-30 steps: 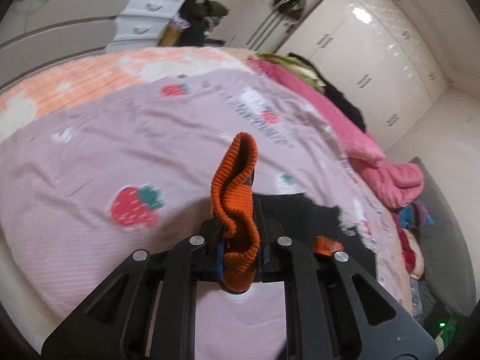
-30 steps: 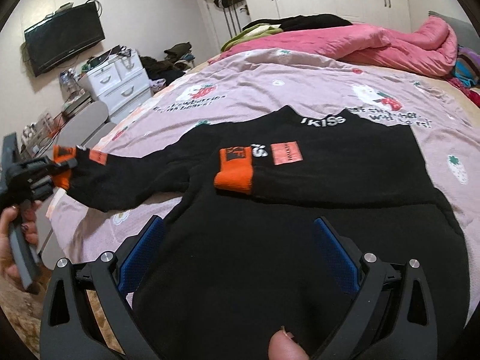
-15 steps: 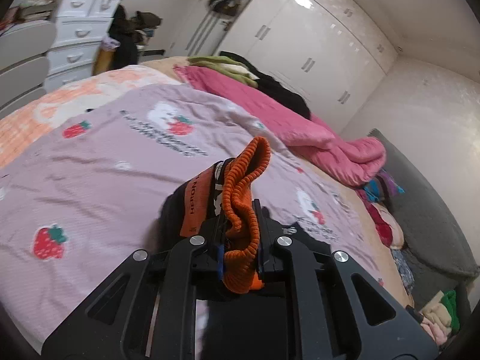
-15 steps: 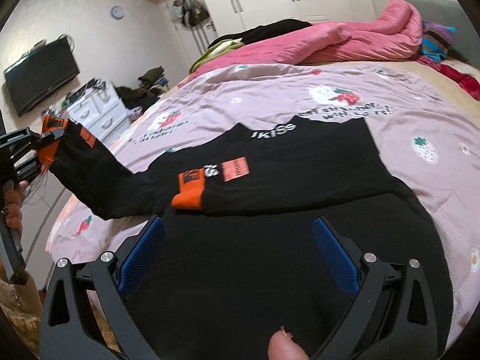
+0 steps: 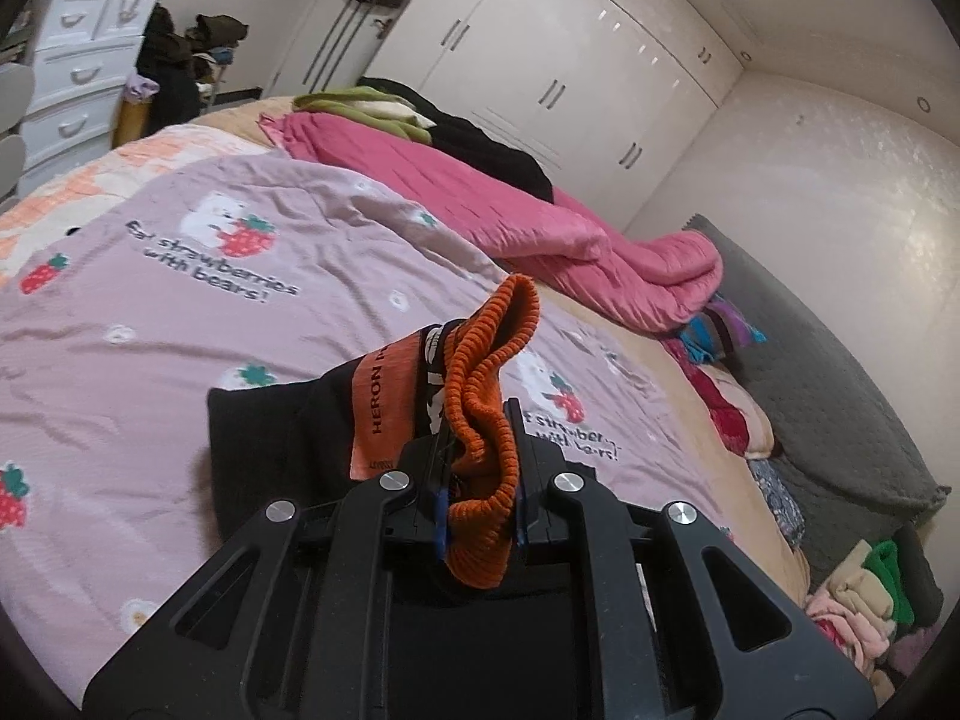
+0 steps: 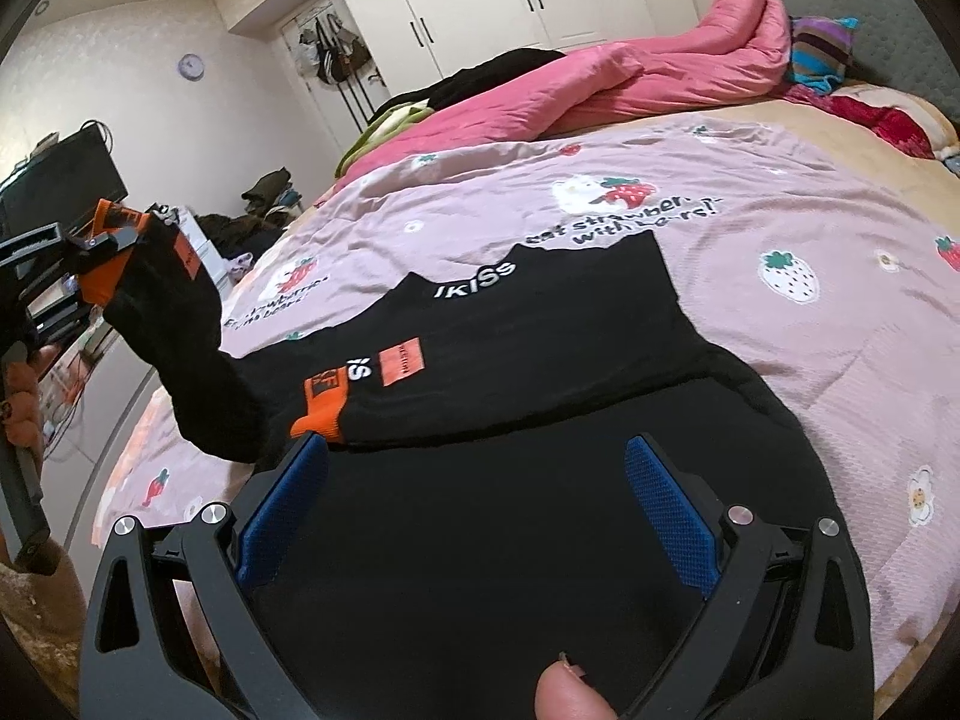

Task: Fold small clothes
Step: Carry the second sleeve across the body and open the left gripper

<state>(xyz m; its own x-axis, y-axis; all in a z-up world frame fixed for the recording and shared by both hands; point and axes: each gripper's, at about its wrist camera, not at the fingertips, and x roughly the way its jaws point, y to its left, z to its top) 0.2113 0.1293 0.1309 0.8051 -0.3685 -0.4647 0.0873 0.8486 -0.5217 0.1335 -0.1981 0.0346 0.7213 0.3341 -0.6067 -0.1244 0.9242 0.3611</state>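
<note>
A small black sweater point(image 6: 528, 360) with orange patches lies spread on the bed. One sleeve is folded across its chest, its orange cuff point(image 6: 321, 408) resting near the middle. My left gripper point(image 5: 480, 474) is shut on the ribbed orange cuff point(image 5: 486, 420) of the other sleeve point(image 6: 186, 348) and holds it raised above the bed at the left. In the right wrist view that left gripper point(image 6: 90, 246) shows at the far left edge. My right gripper point(image 6: 474, 480) hovers open over the sweater's lower part, nothing between its blue pads point(image 6: 666, 504).
The bed carries a lilac strawberry-print cover point(image 6: 780, 228). A pink quilt point(image 5: 492, 210) with dark and green clothes lies bunched along the far side. White drawers point(image 5: 72, 78) and wardrobes point(image 5: 540, 60) stand beyond. A pile of clothes point(image 5: 864, 594) sits at the right.
My left gripper has lifted the orange cuff and carried the sleeve up and inward toward the sweater's body. The right gripper has shifted sideways over the sweater and stayed open.
</note>
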